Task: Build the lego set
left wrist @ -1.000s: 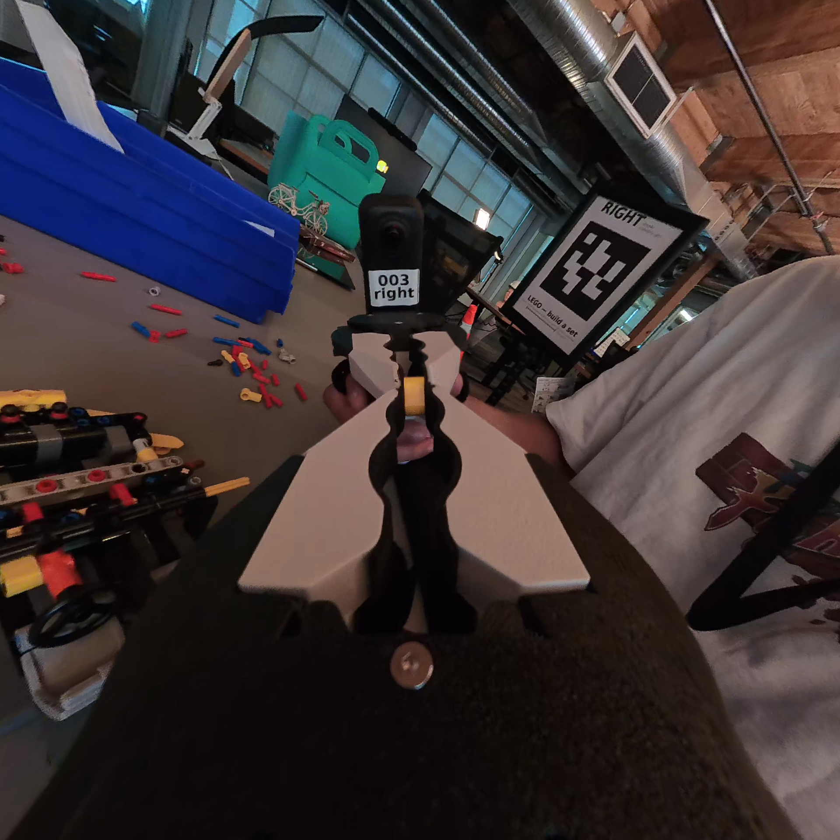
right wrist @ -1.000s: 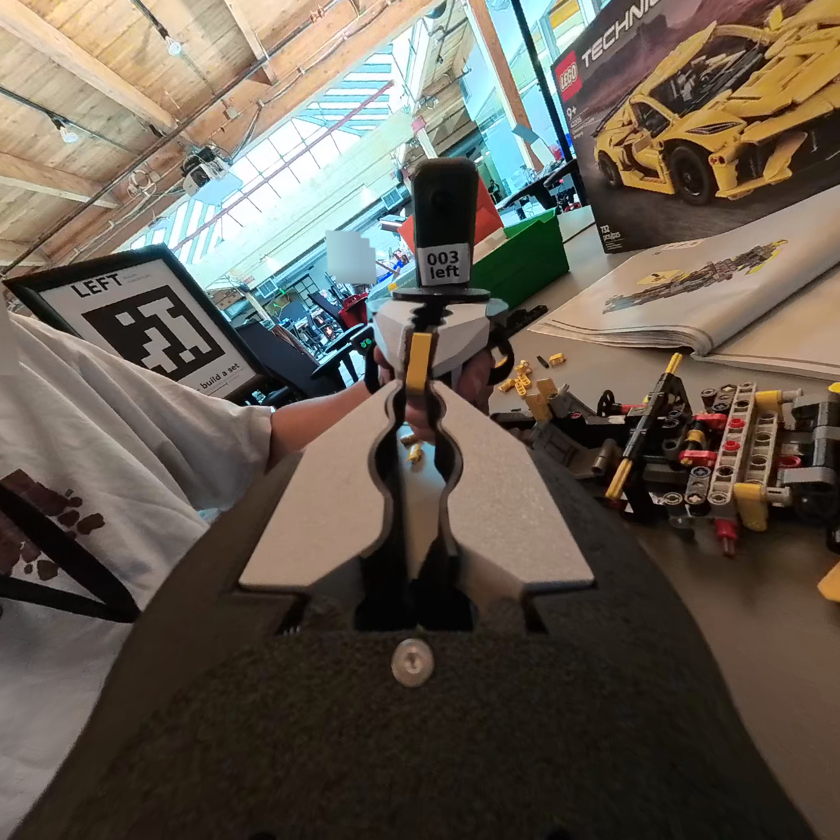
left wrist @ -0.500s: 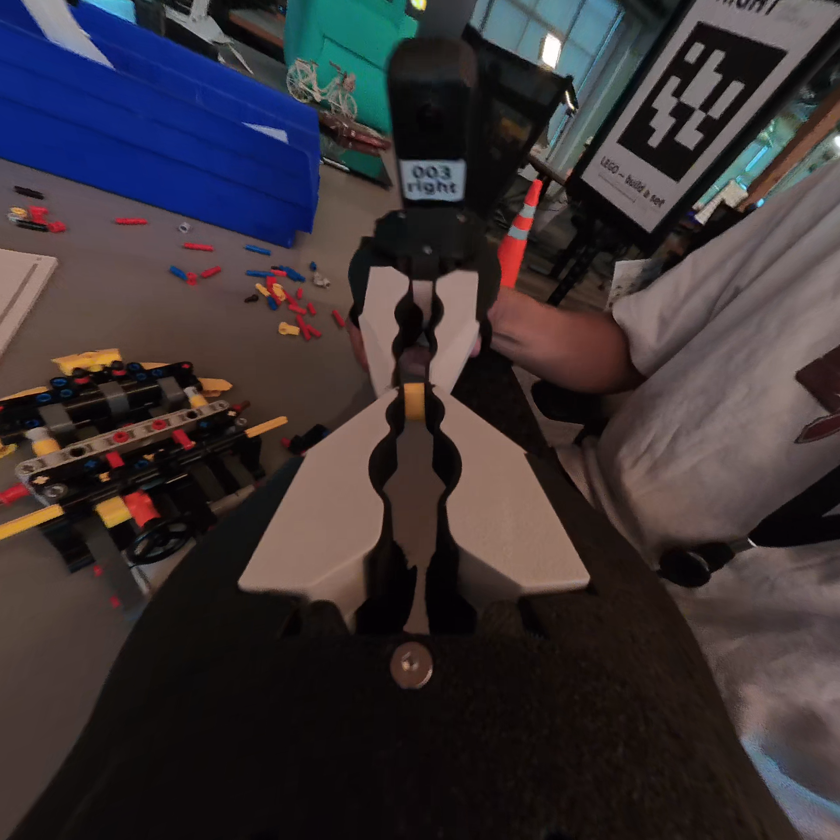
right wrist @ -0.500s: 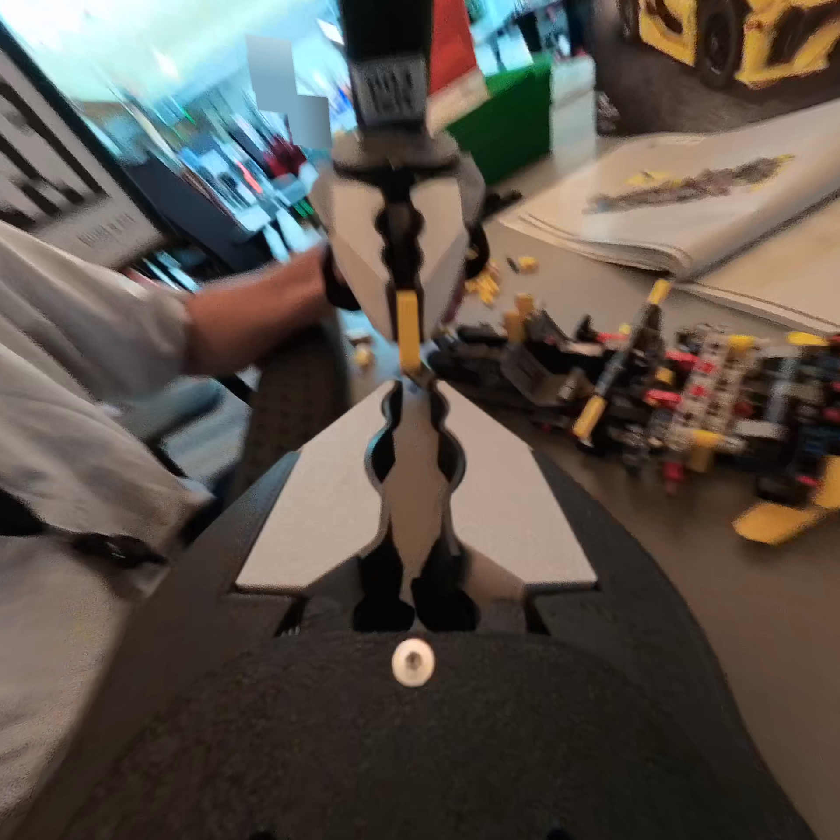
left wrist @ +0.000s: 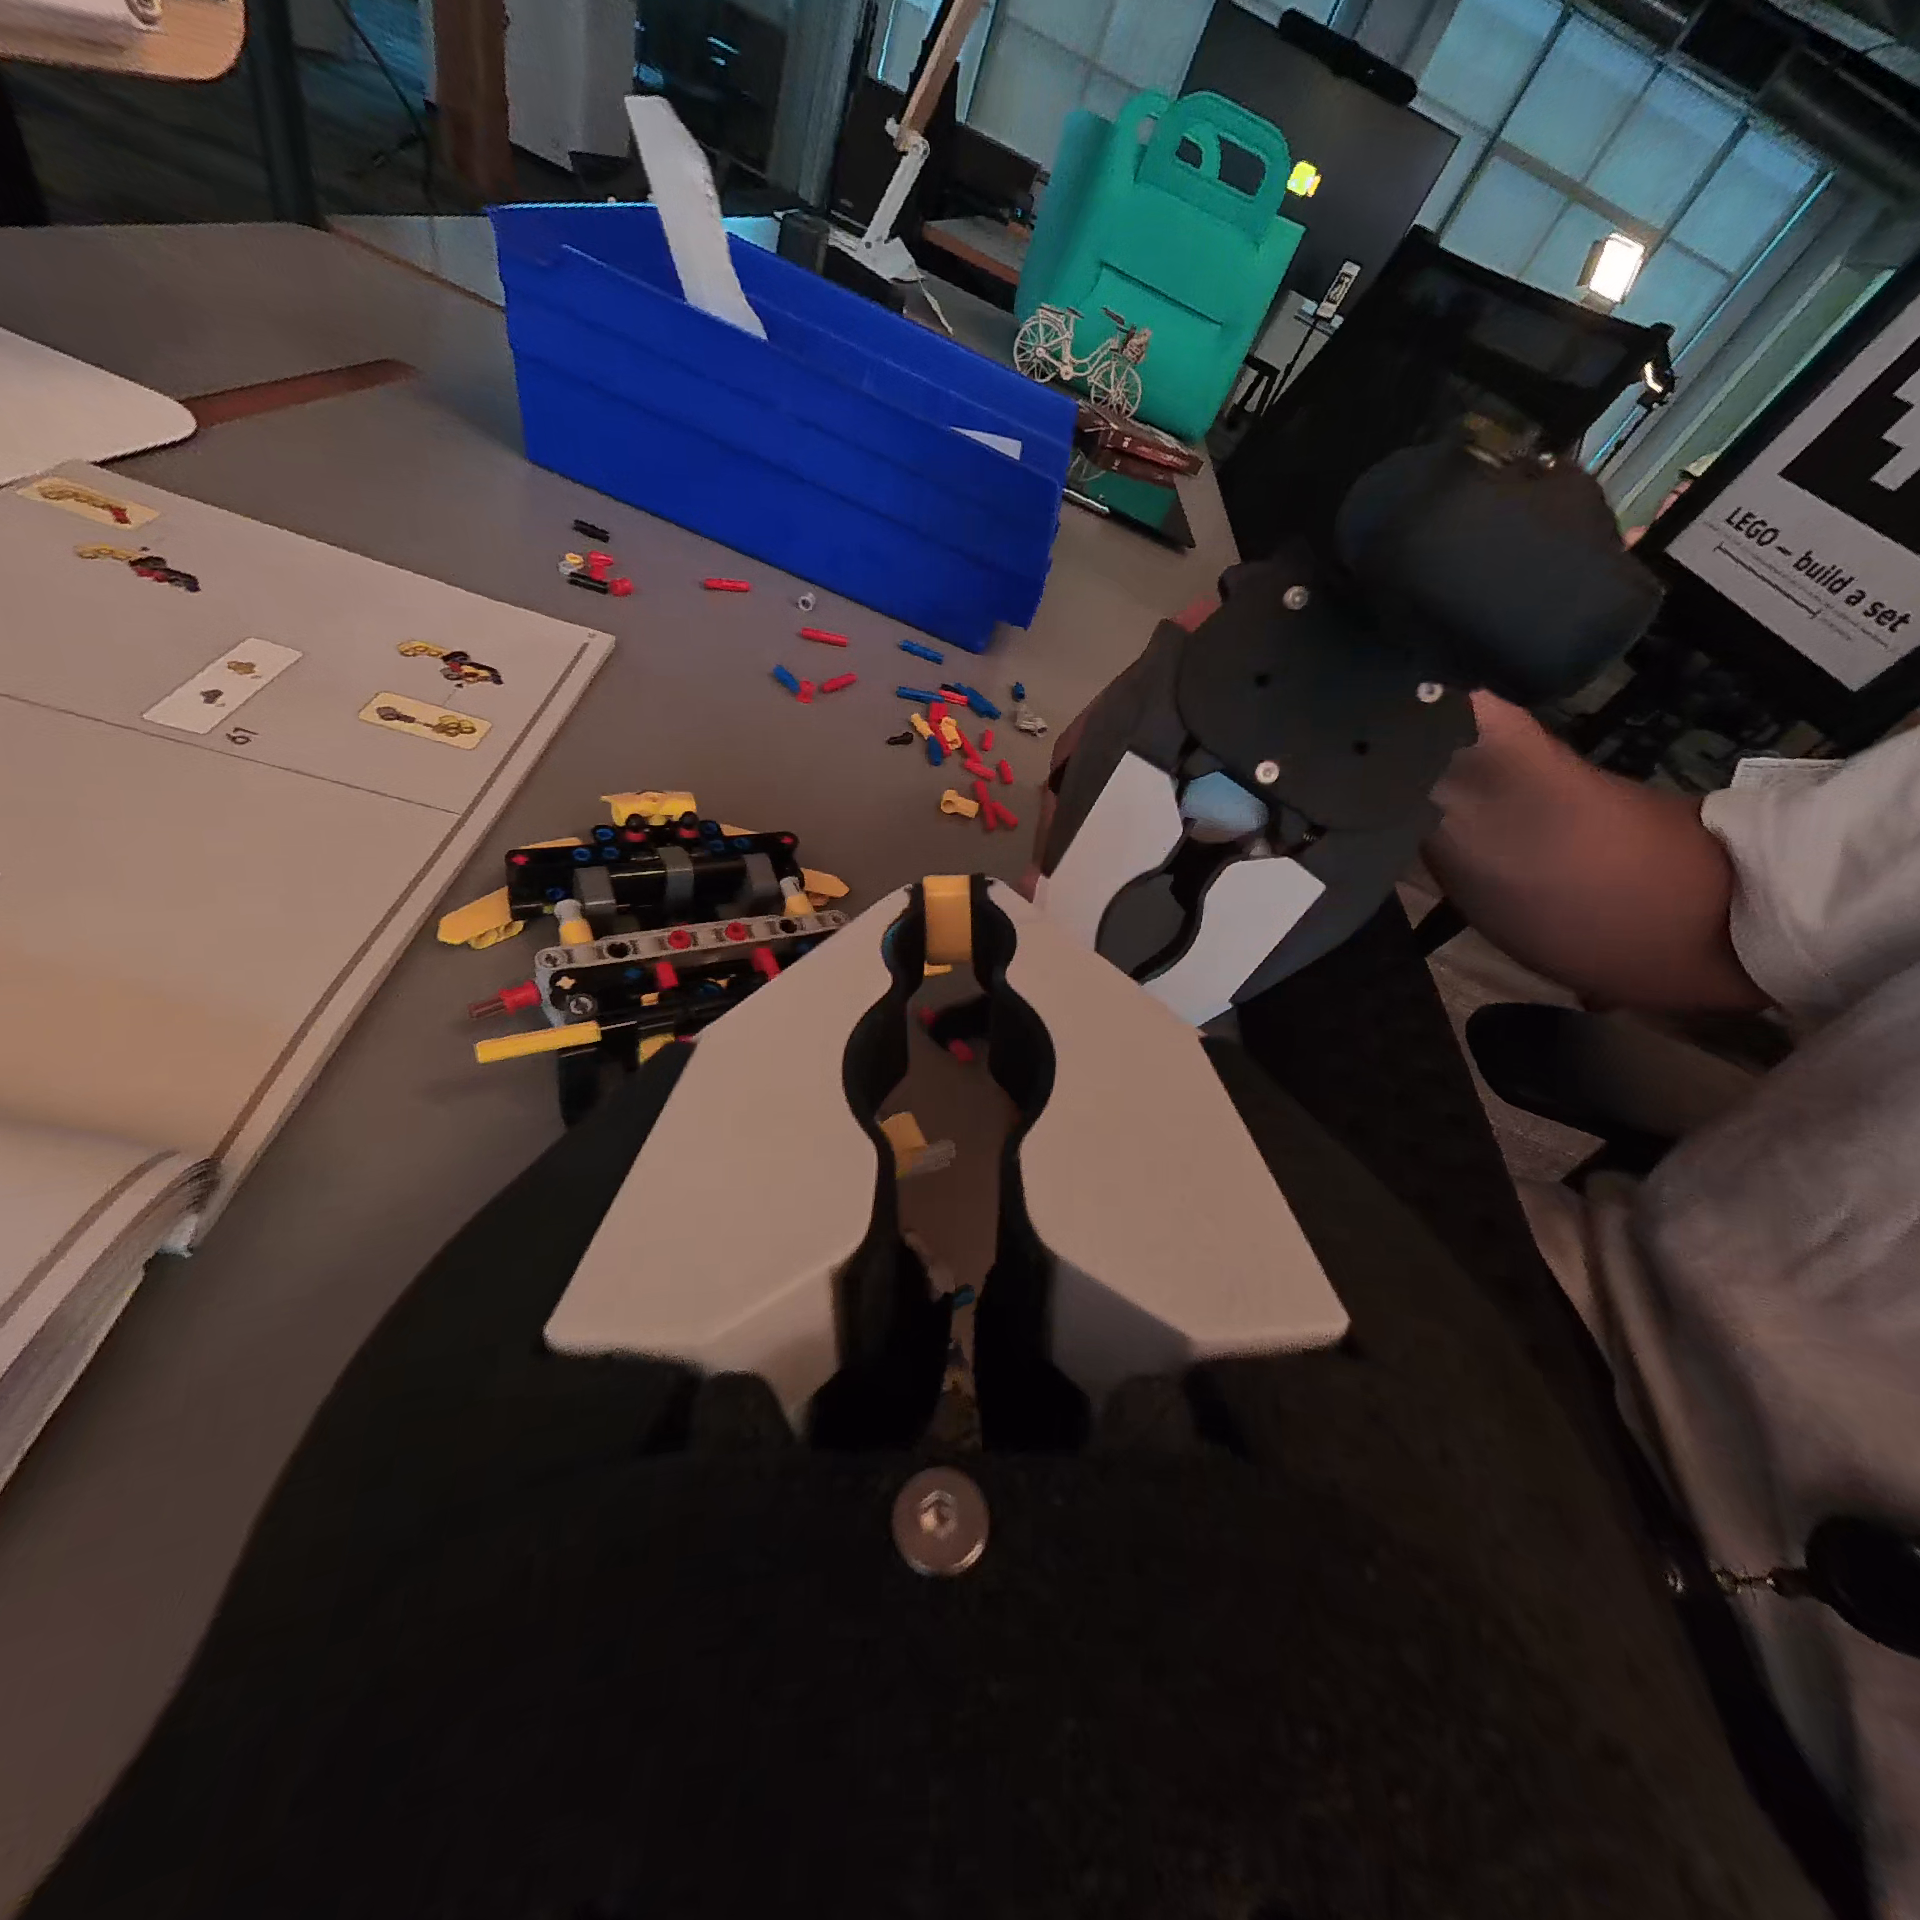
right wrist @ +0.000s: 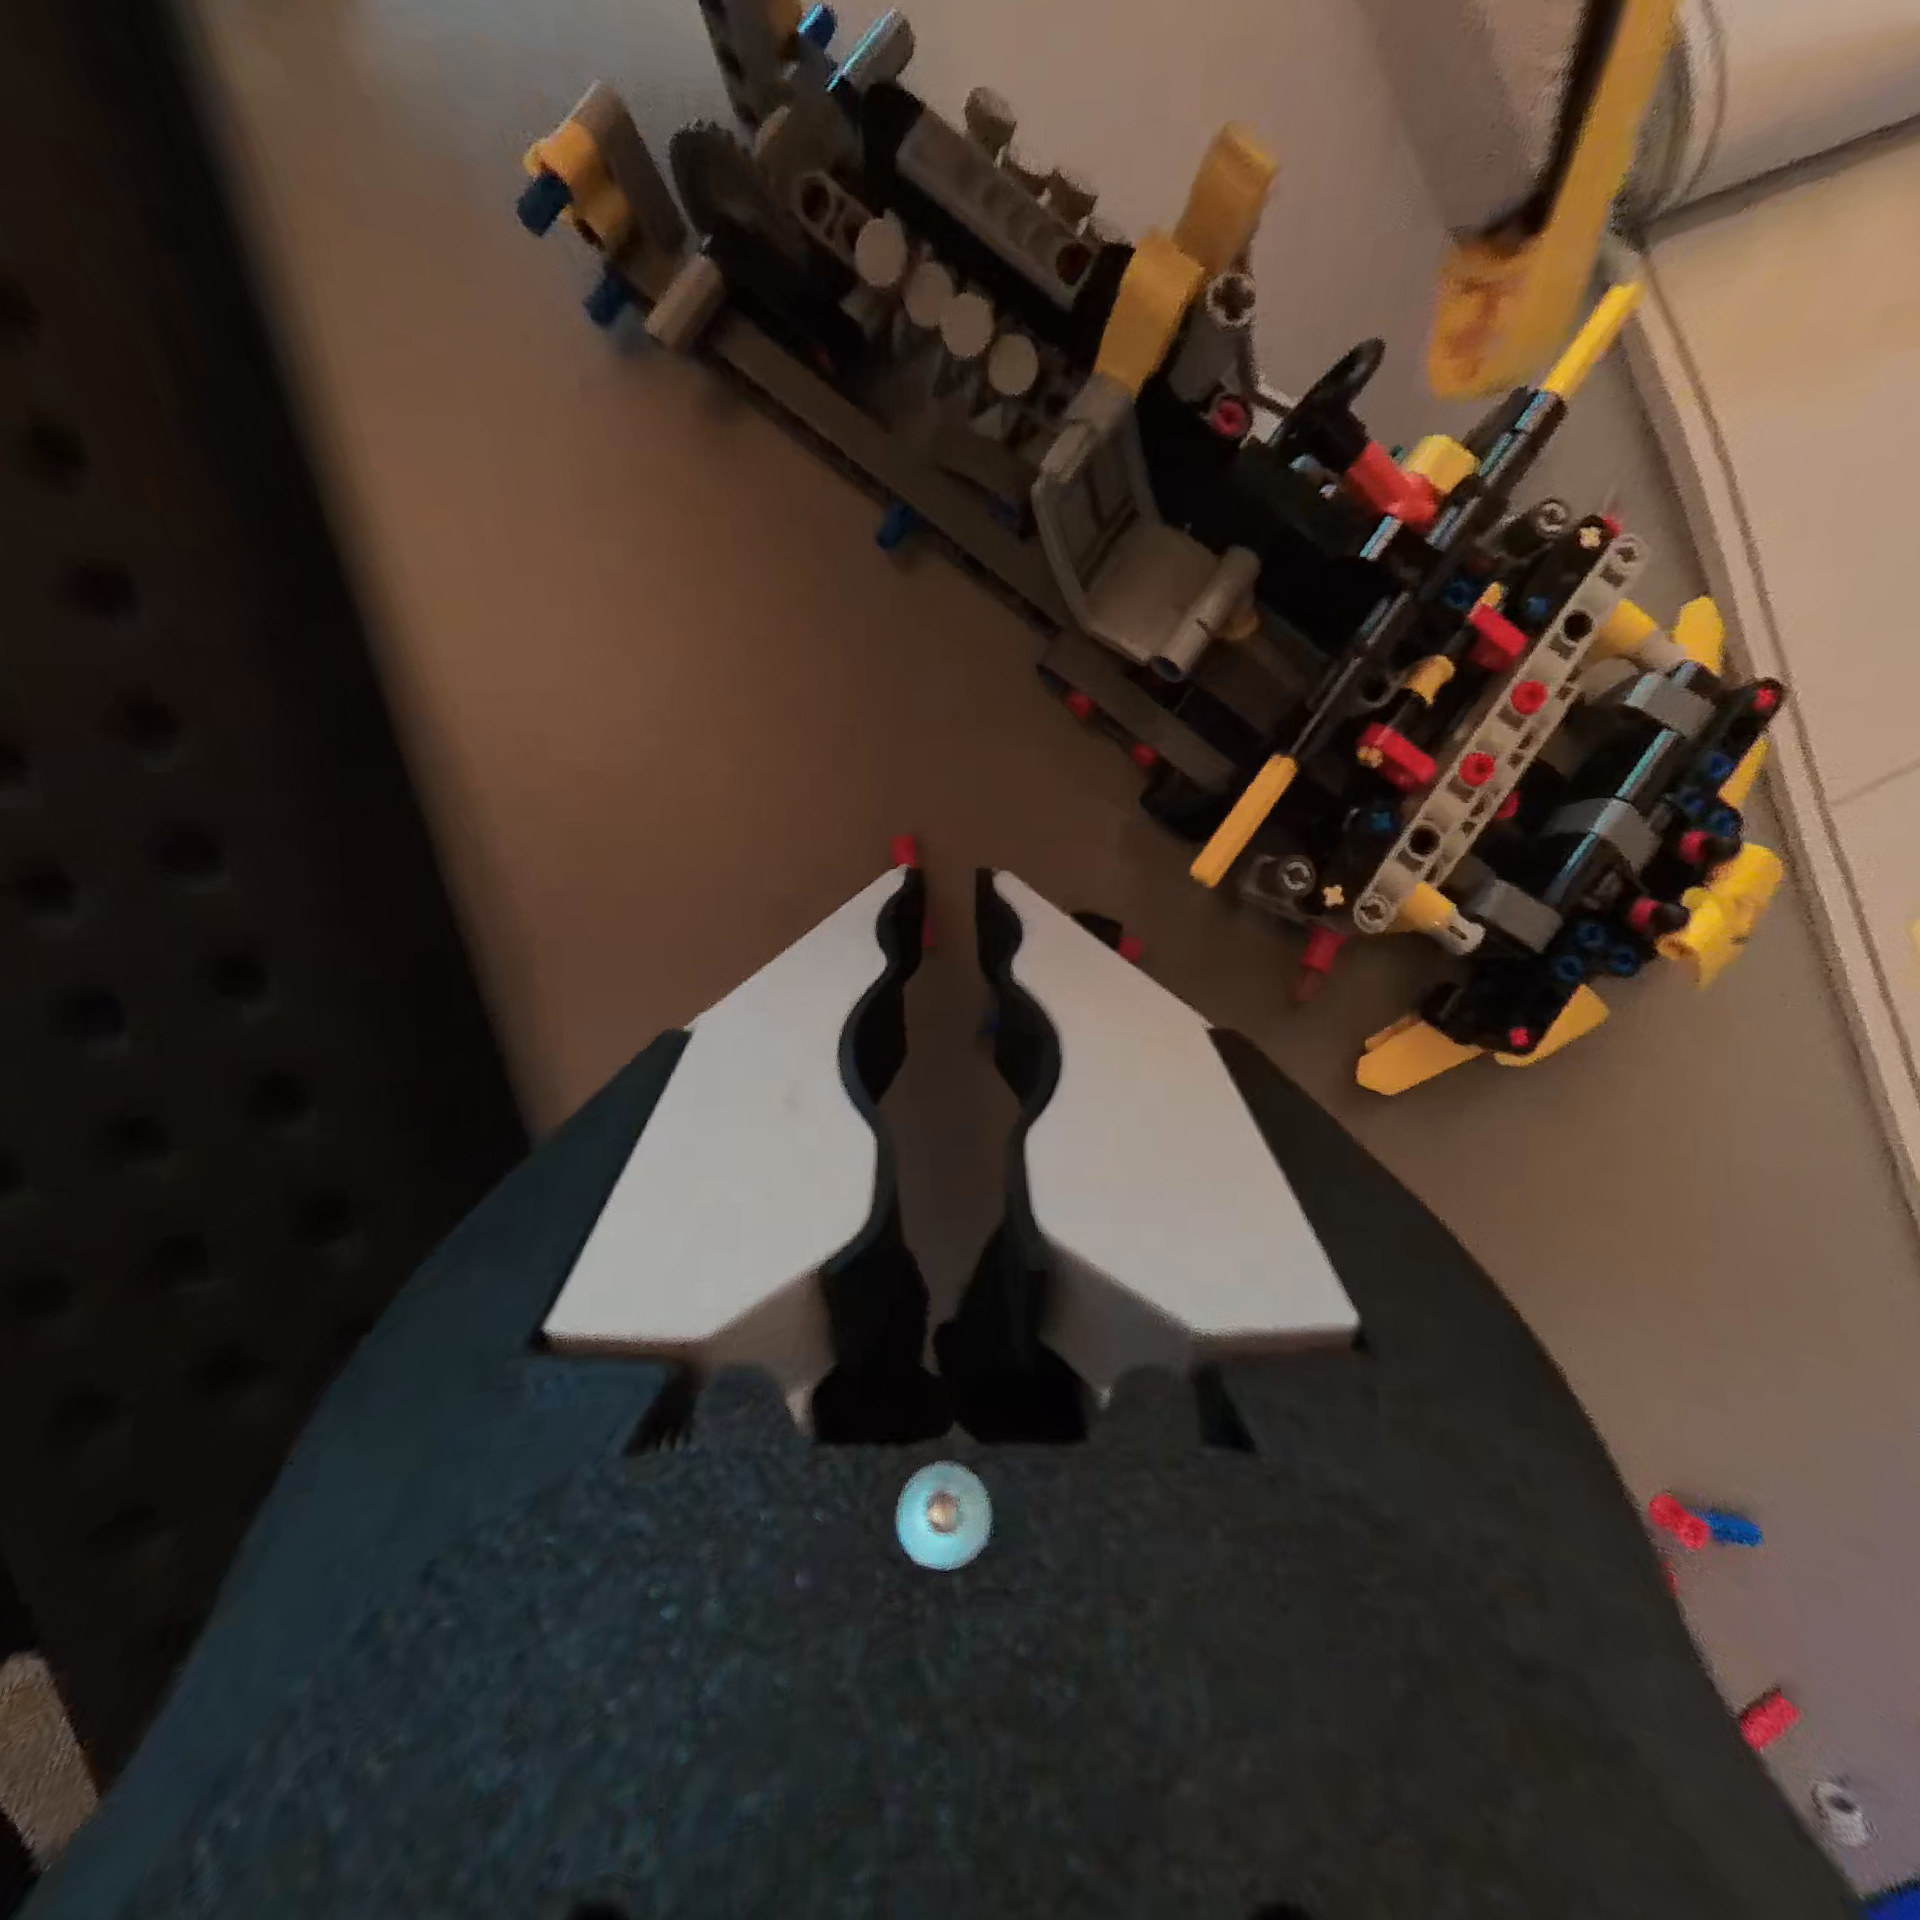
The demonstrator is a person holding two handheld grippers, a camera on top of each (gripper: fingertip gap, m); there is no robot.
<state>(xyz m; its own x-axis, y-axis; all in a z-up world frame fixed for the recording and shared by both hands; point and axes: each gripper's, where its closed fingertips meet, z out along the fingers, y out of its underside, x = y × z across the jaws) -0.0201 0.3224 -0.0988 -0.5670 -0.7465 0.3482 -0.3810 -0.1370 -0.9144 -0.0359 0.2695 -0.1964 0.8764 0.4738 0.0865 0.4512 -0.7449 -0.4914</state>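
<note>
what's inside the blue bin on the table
A white sheet sticks up out of the blue bin. Its walls hide the rest of the inside, so any other contents cannot be seen.

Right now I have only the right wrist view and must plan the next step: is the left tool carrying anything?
Observer: Yes. The left tool is shut on a small yellow piece at its tips.
Operator: Where does the model sit relative to it?
Observer: In the left wrist view, the car chassis lies on the table just left of those tips.
Operator: Any spare parts beyond my frame?
Observer: A scatter of red and blue pins lies in front of a blue bin.
</note>
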